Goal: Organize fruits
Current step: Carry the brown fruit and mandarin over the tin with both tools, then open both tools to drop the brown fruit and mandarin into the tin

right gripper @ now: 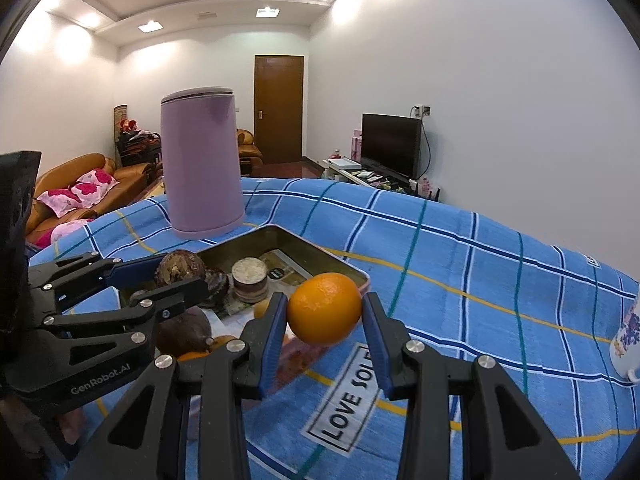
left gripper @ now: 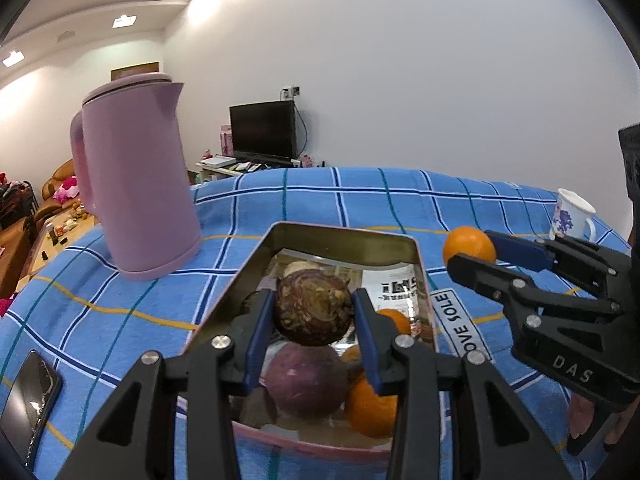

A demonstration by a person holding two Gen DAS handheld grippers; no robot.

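My left gripper (left gripper: 314, 312) is shut on a mottled brown-purple passion fruit (left gripper: 314, 310) and holds it above the open metal tin (left gripper: 344, 236). The tin holds a purple fruit (left gripper: 306, 380), oranges (left gripper: 370, 408) and a small round jar (right gripper: 249, 280). My right gripper (right gripper: 325, 312) is shut on an orange (right gripper: 325, 309), held above the blue checked cloth just right of the tin (right gripper: 320, 252). The right gripper also shows in the left wrist view (left gripper: 474, 248), and the left gripper shows in the right wrist view (right gripper: 182, 276).
A pink kettle (left gripper: 136, 184) stands on the cloth behind and left of the tin. A black phone (left gripper: 28, 404) lies at the near left. A white flowered cup (left gripper: 570, 214) stands at the far right. A "LOVE SOLE" label (right gripper: 352, 396) is sewn on the cloth.
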